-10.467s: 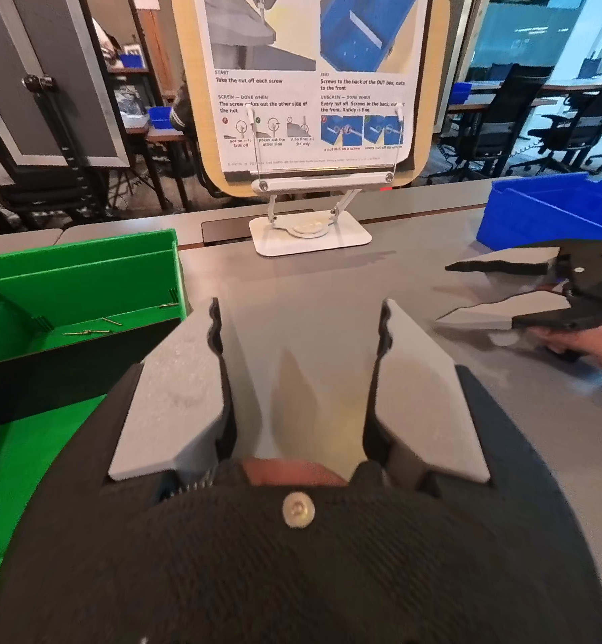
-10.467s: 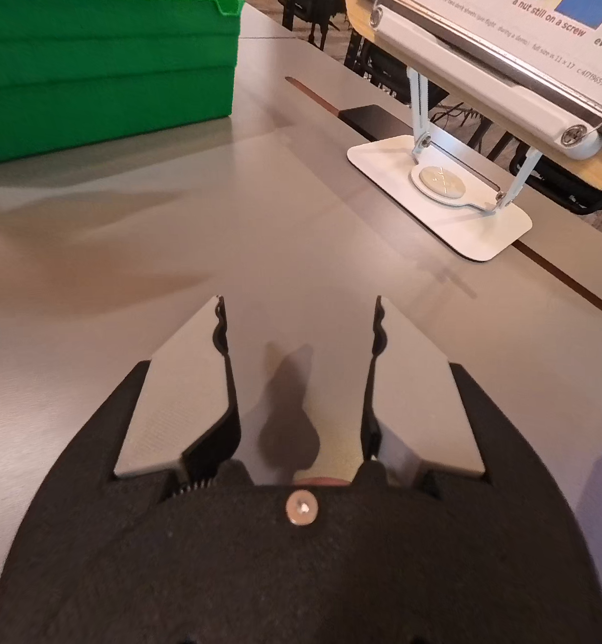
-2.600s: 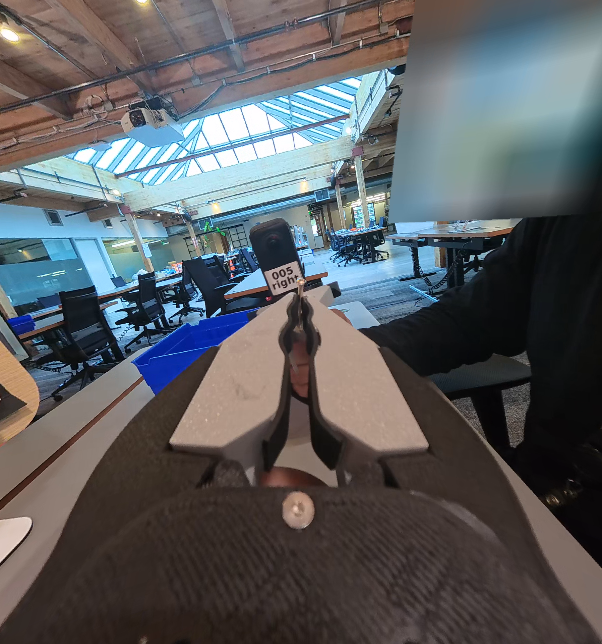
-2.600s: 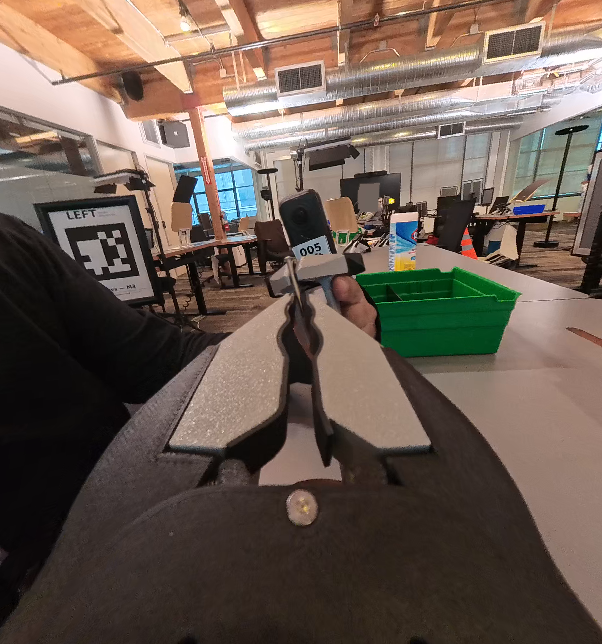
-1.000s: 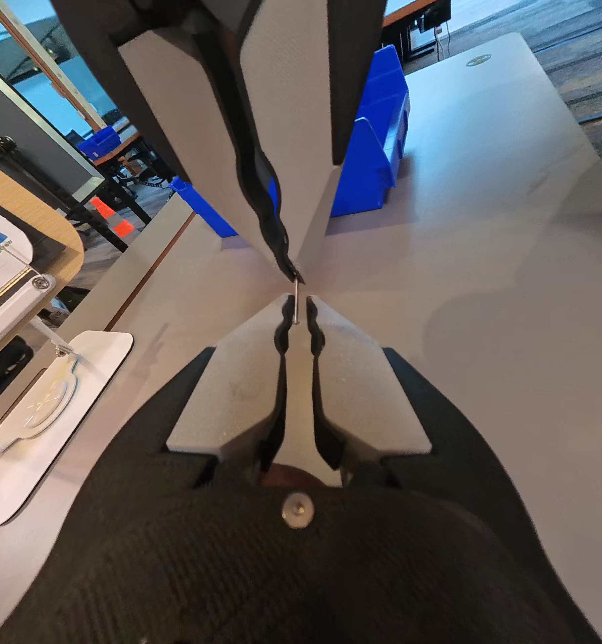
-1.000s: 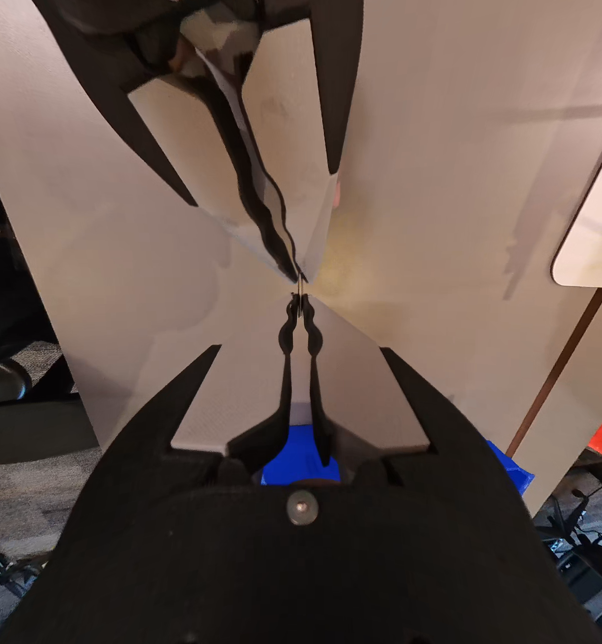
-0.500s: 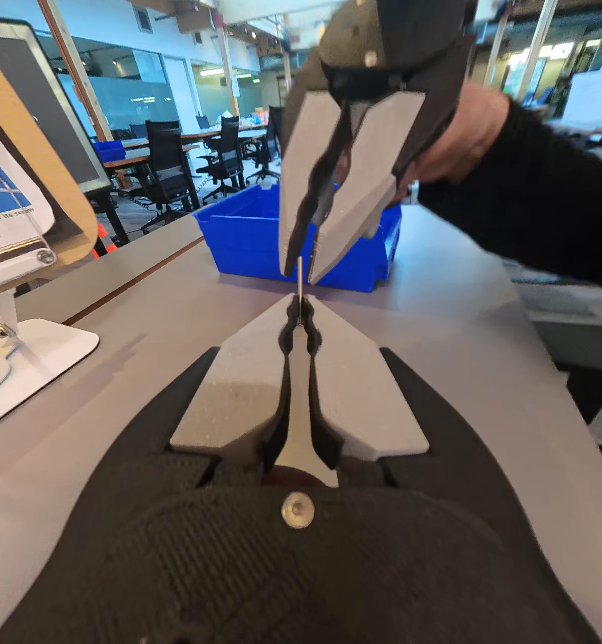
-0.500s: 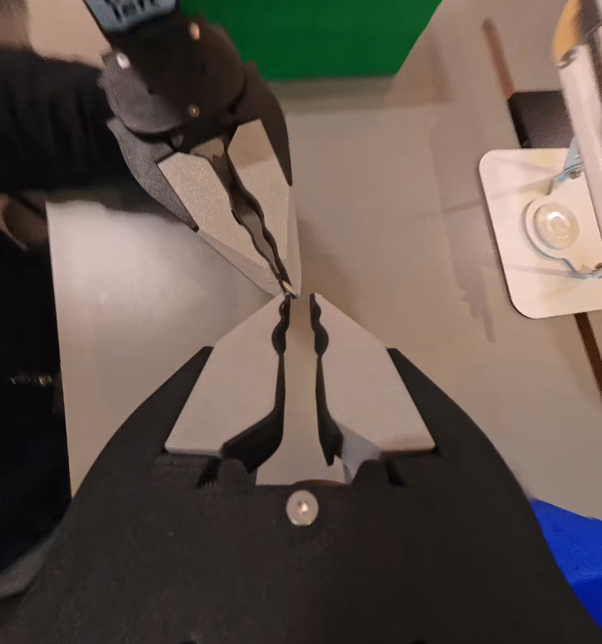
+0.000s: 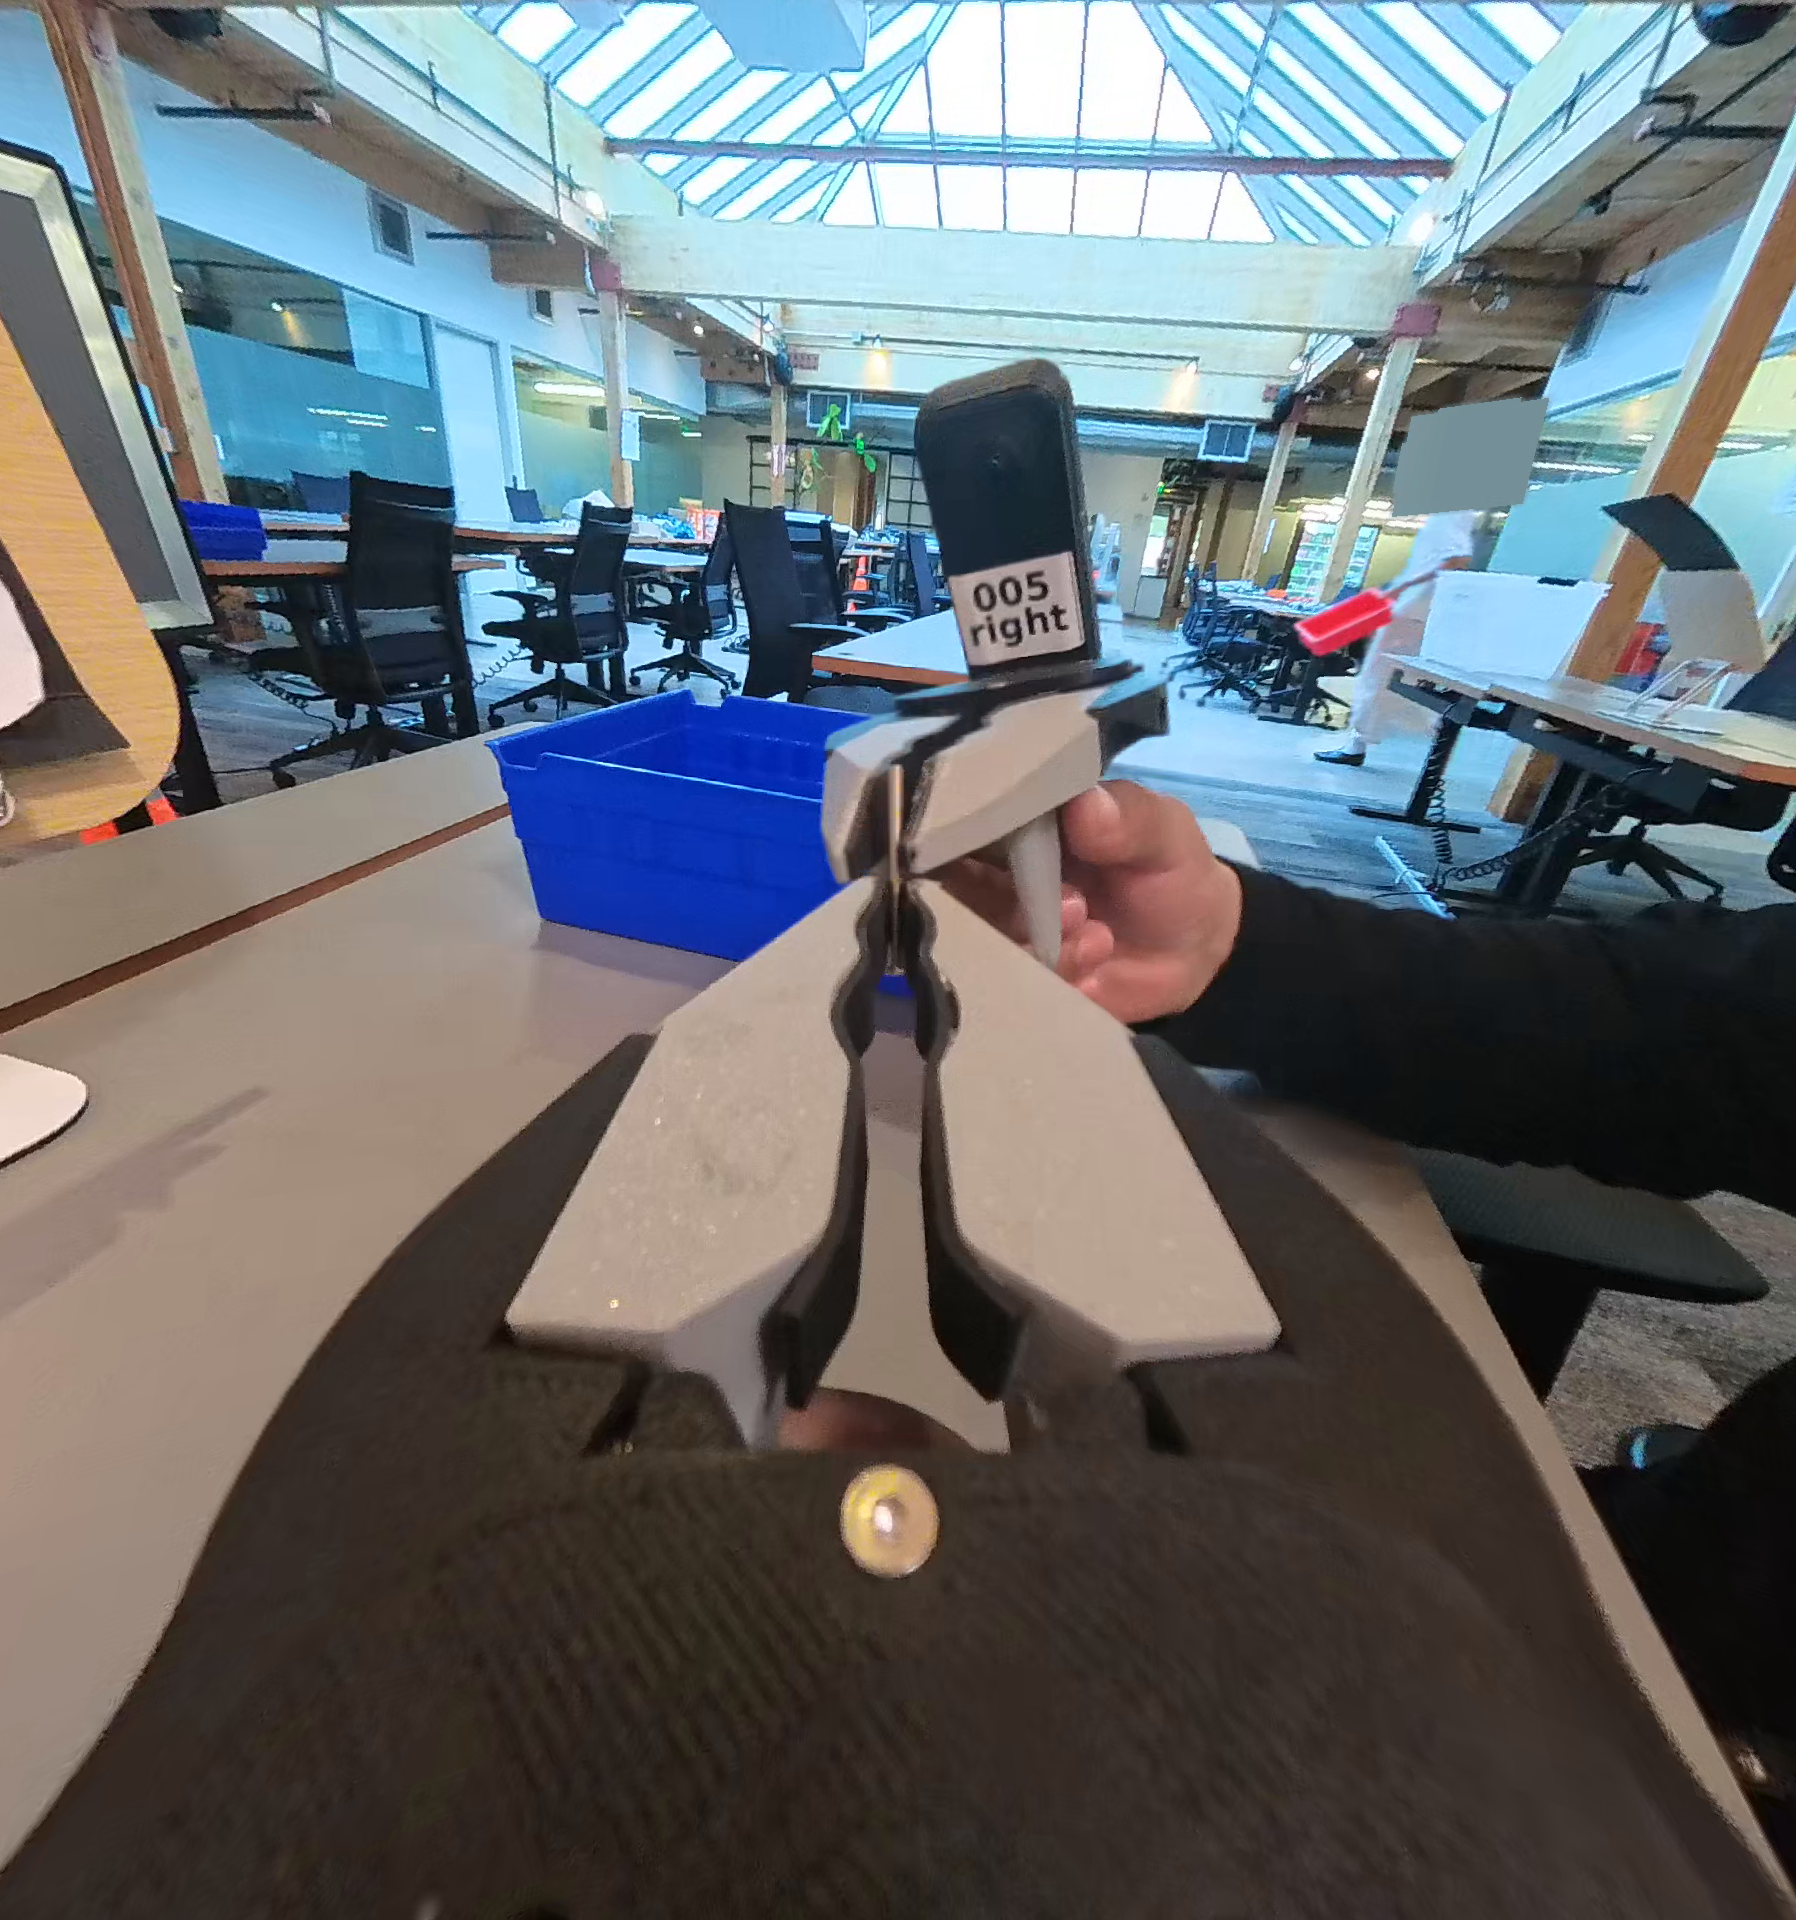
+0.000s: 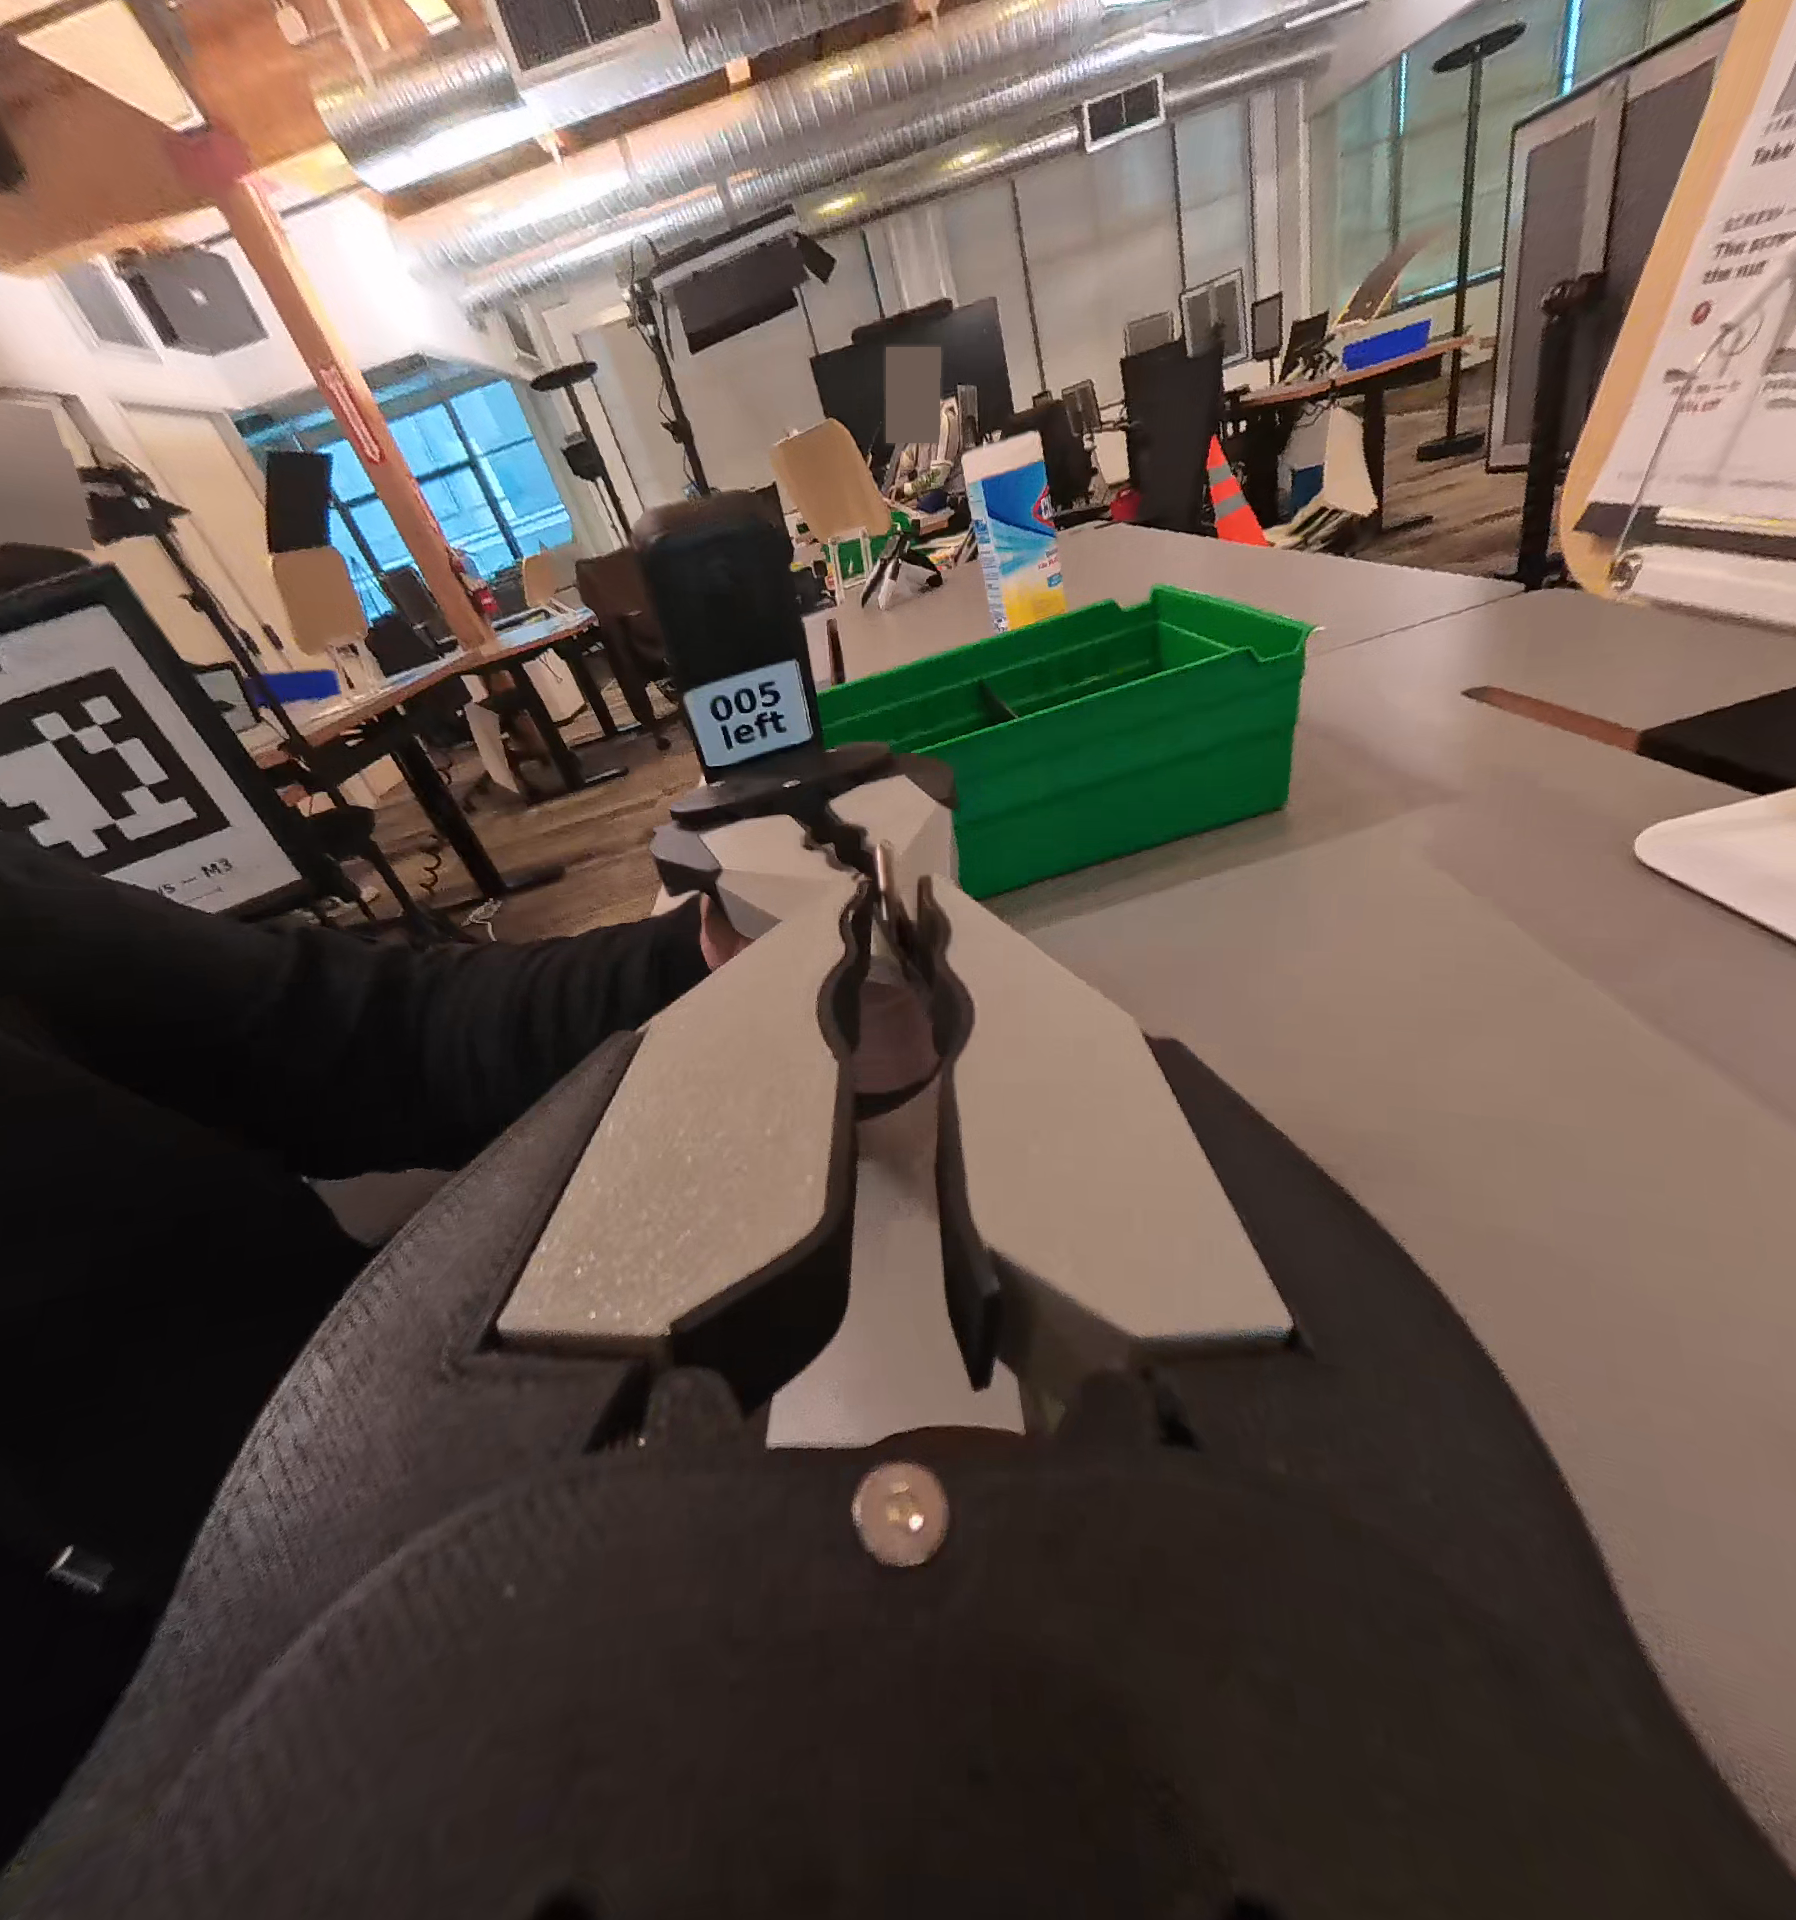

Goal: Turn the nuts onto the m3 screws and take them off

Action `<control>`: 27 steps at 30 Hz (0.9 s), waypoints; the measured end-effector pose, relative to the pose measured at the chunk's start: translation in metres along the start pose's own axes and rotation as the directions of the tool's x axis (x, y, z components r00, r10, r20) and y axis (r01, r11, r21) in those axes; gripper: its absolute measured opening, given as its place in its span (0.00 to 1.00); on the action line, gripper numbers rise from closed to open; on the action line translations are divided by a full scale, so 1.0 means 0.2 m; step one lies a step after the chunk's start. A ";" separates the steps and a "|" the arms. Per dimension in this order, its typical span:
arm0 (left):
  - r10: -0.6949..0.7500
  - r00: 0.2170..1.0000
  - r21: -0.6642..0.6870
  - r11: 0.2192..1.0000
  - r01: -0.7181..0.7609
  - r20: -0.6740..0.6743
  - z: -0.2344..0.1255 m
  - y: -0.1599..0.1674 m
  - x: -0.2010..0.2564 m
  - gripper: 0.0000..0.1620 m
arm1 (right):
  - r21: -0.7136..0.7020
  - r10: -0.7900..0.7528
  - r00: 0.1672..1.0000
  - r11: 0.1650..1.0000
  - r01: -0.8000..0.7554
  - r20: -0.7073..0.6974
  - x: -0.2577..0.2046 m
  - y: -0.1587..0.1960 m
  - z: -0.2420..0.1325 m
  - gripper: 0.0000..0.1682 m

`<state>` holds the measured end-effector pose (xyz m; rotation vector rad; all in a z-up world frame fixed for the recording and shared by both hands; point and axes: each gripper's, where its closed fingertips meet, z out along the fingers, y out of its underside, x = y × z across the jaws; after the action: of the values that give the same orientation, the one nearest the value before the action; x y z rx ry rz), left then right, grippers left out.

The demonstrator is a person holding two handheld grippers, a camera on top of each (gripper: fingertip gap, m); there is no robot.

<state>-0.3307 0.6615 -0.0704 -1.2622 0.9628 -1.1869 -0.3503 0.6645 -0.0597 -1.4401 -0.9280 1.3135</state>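
My left gripper point(image 9: 894, 925) is shut on the lower end of a thin M3 screw point(image 9: 893, 805) and holds it upright above the grey table point(image 9: 302, 1039). My right gripper point(image 10: 891, 902) meets it tip to tip. Its jaws are closed around the screw's free end, where a small silver nut point(image 10: 883, 864) shows. In the left wrist view the right gripper point(image 9: 889, 868) is held by a hand point(image 9: 1133, 914) and comes down over the screw. In the right wrist view the left gripper point(image 10: 868, 871) faces me. The nut is partly hidden by the fingers.
A blue bin point(image 9: 665, 821) stands behind the grippers in the left wrist view. A green divided bin point(image 10: 1102, 748) stands behind them in the right wrist view. A white stand base point(image 10: 1767, 873) lies at the table's side, and a wipes canister point(image 10: 1013, 540) stands farther back. Less than 4 cm separates the two grippers' tips.
Both grippers have swung from looking down at the table to level. The right gripper opened half a second ago and has closed again on the screw's end.
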 end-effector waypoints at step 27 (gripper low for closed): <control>-0.007 1.000 -0.055 0.998 0.008 0.012 0.01 0.06 -0.02 0.00 | -0.094 -0.049 0.999 0.994 0.047 -0.020 0.02 0.04 0.07 0.00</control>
<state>-0.3280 0.6647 -0.0819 -1.3164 0.9885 -1.1643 -0.3647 0.6688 -0.0684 -1.4917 -1.0147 1.2309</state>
